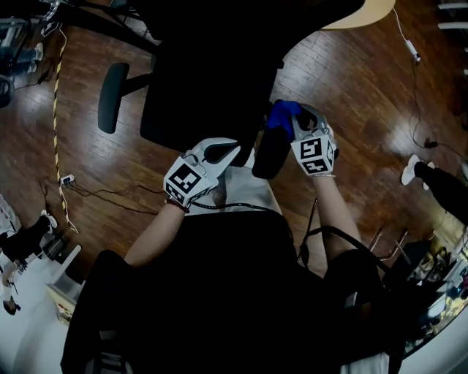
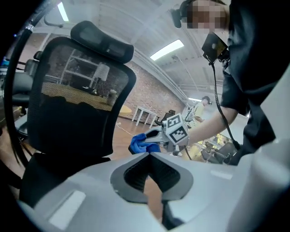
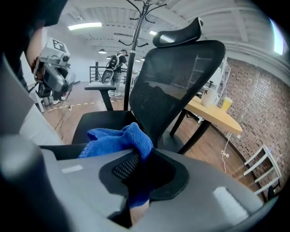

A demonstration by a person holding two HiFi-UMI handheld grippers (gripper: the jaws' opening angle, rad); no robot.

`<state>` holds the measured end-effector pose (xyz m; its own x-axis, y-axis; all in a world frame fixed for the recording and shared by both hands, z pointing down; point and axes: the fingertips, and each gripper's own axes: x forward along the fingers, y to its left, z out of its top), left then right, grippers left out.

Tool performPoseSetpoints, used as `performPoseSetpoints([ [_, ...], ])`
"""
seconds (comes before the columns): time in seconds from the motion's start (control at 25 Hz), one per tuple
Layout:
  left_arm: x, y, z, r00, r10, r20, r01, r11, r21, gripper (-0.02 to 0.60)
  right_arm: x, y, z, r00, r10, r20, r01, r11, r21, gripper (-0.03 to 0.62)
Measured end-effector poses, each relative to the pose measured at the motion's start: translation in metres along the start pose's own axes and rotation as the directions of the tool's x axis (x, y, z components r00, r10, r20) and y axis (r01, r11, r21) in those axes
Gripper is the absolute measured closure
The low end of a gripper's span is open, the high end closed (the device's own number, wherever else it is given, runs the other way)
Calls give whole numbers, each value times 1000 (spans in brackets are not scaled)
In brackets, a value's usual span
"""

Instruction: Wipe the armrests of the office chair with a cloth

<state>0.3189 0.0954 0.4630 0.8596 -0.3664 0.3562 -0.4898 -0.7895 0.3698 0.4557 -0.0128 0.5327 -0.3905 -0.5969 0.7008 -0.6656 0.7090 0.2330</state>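
Observation:
The black office chair (image 1: 197, 80) stands in front of me, mesh back (image 3: 176, 86) upright. Its near armrest (image 1: 270, 157) runs under my right gripper (image 1: 294, 126), which is shut on a blue cloth (image 1: 281, 115). In the right gripper view the cloth (image 3: 120, 138) bunches over the jaws of the right gripper (image 3: 142, 154) and lies on that armrest (image 3: 61, 152). The far armrest (image 1: 112, 96) is bare. My left gripper (image 1: 231, 150) hovers beside the seat's front edge, jaws shut and holding nothing. The left gripper view has the left gripper (image 2: 148, 155) facing the right gripper (image 2: 174, 131) and the cloth (image 2: 138, 144).
The floor is dark wood (image 1: 351, 88). A light wooden table (image 1: 362, 14) stands behind the chair, with a mug (image 3: 209, 96) on it. Cables (image 1: 57, 109) trail along the left floor. A coat stand (image 3: 136, 27) rises behind the chair. Someone's white shoe (image 1: 411, 169) is at right.

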Motion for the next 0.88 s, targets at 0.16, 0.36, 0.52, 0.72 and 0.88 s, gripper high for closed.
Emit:
performPoseSetpoints([
  [0.16,-12,14,3,998,65,8,-64,997,-39,575,41,-19,22,995,83,-60,-89,991,-105,540],
  [0.36,-17,16,-2,996,84,15,-83,995,-55,575,55,2,38,985,152,-80,-170,927,-335,546],
  [0.52,-25,18,-6,997,75,23,-73,996,-54,575,30,24,42,986,169,-2,-160,930,-330,546],
  [0.72,-28,20,3,998,62,20,-61,998,-31,575,3,85,38,968,252,21,-224,892,-392,546],
  [0.88,-26,17,5,999,46,19,-46,999,-7,575,-29,149,25,934,356,8,-322,852,-412,546],
])
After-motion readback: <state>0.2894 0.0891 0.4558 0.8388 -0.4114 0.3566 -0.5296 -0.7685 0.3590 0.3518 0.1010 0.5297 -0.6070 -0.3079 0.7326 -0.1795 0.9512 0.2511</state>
